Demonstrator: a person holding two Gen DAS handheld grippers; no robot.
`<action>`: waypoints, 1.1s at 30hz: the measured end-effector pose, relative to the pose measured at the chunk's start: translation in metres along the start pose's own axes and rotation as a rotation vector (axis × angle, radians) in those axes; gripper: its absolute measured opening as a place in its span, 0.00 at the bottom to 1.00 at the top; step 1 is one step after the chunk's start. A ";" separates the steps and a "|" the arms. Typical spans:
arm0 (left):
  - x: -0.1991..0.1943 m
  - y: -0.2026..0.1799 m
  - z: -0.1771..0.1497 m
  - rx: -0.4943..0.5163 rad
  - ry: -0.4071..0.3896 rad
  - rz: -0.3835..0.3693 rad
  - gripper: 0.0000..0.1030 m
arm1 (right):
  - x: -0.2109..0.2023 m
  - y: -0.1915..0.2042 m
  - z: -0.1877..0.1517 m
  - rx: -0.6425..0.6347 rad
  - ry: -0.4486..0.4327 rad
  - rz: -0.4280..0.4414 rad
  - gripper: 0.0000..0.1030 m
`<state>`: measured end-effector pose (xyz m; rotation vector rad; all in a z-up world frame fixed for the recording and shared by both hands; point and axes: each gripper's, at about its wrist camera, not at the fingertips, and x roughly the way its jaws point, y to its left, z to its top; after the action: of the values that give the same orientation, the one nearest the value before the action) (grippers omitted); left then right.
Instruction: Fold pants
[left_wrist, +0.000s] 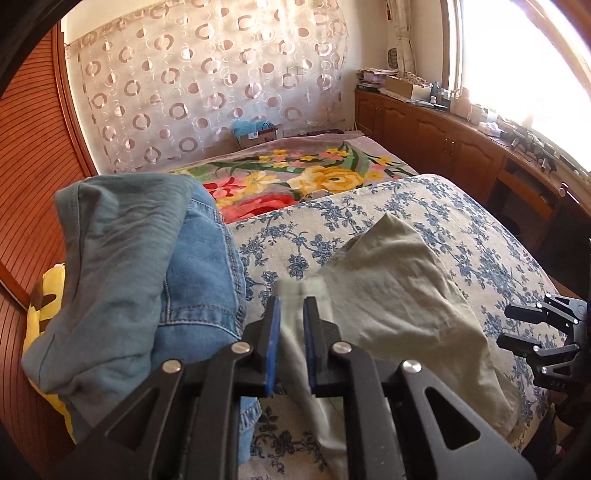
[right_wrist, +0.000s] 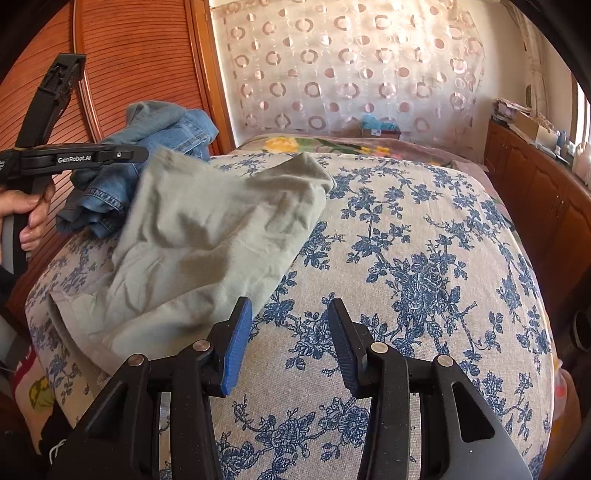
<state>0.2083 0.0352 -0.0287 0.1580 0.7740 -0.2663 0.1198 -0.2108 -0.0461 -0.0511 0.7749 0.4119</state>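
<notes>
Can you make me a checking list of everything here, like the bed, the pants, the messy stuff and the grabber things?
Surface: bed cover, blue flower print.
Job's things: grey-green pants, rumpled, one blurred edge lifted between the left gripper's pads.
Clutter: pile of denim clothes beside the pants; yellow plush toy behind.
Grippers: left gripper slightly parted around the pants' edge; right gripper open, empty, over bare cover.
Cables: nothing seen.
Surroundings: circle-pattern curtain, wooden cabinets, bright window.
</notes>
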 end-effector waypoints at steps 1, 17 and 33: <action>-0.002 -0.001 -0.001 0.000 -0.002 -0.009 0.20 | -0.001 0.000 0.000 -0.001 0.000 0.000 0.42; -0.039 -0.049 -0.048 0.048 -0.041 -0.100 0.64 | -0.028 0.016 -0.019 -0.037 0.015 0.069 0.42; -0.049 -0.072 -0.107 0.017 0.002 -0.149 0.64 | -0.040 0.034 -0.040 -0.066 0.049 0.081 0.41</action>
<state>0.0826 0.0004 -0.0727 0.1170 0.7872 -0.4136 0.0543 -0.2010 -0.0439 -0.0921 0.8129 0.5143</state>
